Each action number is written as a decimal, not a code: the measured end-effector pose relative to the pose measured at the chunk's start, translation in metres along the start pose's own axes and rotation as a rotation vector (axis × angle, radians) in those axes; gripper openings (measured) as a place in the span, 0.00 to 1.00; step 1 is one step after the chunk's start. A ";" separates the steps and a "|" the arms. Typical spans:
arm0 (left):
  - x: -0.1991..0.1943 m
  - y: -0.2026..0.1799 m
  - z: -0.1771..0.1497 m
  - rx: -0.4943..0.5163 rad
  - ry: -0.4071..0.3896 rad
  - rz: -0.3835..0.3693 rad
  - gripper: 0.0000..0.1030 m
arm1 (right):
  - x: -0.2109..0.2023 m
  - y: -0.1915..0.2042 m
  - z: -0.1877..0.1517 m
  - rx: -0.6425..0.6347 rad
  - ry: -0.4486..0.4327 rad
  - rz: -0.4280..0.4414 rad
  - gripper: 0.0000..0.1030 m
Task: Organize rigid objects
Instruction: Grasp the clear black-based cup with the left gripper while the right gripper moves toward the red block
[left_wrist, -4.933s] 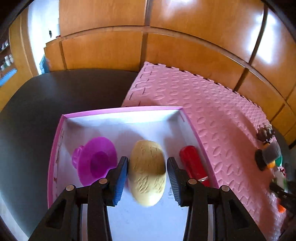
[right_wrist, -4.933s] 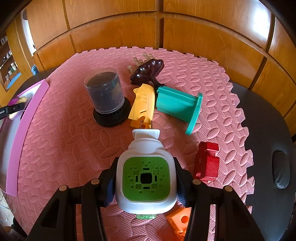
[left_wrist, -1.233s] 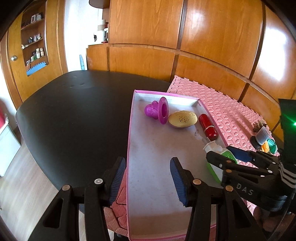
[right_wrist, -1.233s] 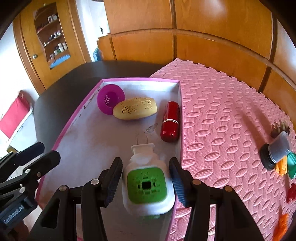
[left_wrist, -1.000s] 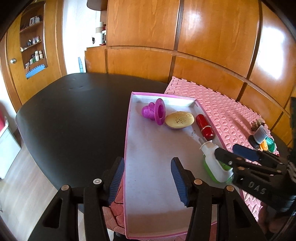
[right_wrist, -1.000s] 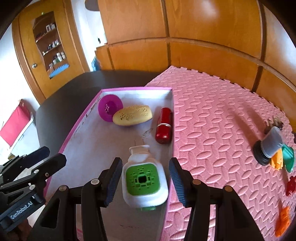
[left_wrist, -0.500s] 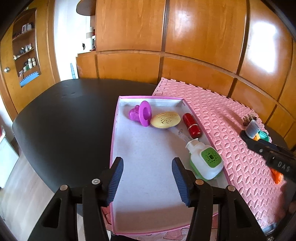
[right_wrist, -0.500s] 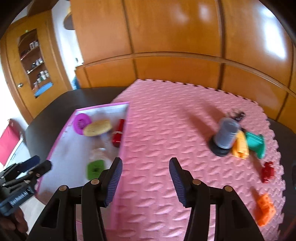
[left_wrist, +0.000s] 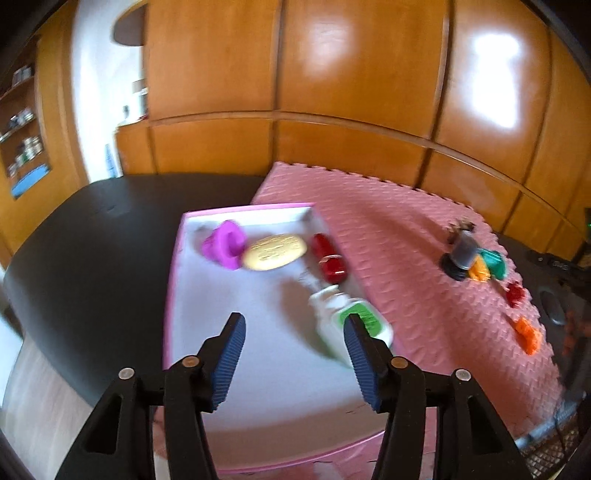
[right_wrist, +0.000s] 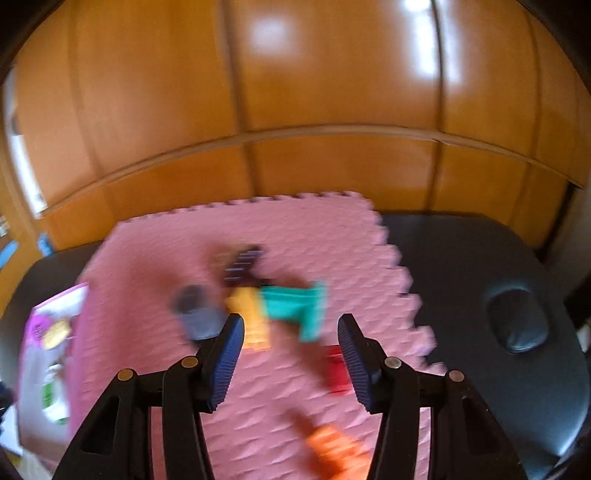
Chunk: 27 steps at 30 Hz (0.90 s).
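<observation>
Looking down the left gripper (left_wrist: 293, 341), the left wrist view fills its centre with a pink-walled tray (left_wrist: 173, 258) on the black desk (left_wrist: 92, 236); its jaws are opening with nothing between them. Inside the tray, along the far end, lie a magenta funnel-shaped piece (left_wrist: 223, 247), a yellow oval piece (left_wrist: 275, 252) and a red cylinder (left_wrist: 328, 258), and nearer, against the right wall, a white bottle with a green face (left_wrist: 349, 325). Only a blurred sliver of that tray shows at the left edge of the right wrist view, which instead looks over the pink foam mat (right_wrist: 155, 251). The right gripper (right_wrist: 291, 356) stands open and empty above the mat. Smeared by motion in the middle of the frame sit a grey-capped jar (right_wrist: 195, 310), a dark brown piece (right_wrist: 242, 266), a yellow piece (right_wrist: 251, 314) and a teal spool (right_wrist: 295, 306), close together; a red block (right_wrist: 336, 369) and an orange block (right_wrist: 336, 446) lie lower, apart from them.
</observation>
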<state>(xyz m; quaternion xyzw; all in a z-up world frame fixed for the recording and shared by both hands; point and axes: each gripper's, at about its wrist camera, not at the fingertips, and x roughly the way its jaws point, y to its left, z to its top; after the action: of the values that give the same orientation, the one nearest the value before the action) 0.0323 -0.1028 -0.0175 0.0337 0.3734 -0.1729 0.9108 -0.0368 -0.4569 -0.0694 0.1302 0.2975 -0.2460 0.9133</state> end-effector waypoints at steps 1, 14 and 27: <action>0.001 -0.008 0.003 0.017 -0.001 -0.012 0.62 | 0.008 -0.015 -0.002 0.029 0.009 -0.020 0.52; 0.037 -0.117 0.027 0.220 0.047 -0.138 0.79 | 0.024 -0.060 -0.007 0.255 0.084 0.052 0.52; 0.095 -0.185 0.052 0.266 0.099 -0.209 0.80 | 0.029 -0.061 -0.009 0.300 0.121 0.111 0.52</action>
<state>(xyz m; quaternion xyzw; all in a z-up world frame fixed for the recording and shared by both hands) 0.0676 -0.3135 -0.0335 0.1234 0.3929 -0.3125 0.8560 -0.0525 -0.5158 -0.0996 0.2957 0.3041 -0.2285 0.8763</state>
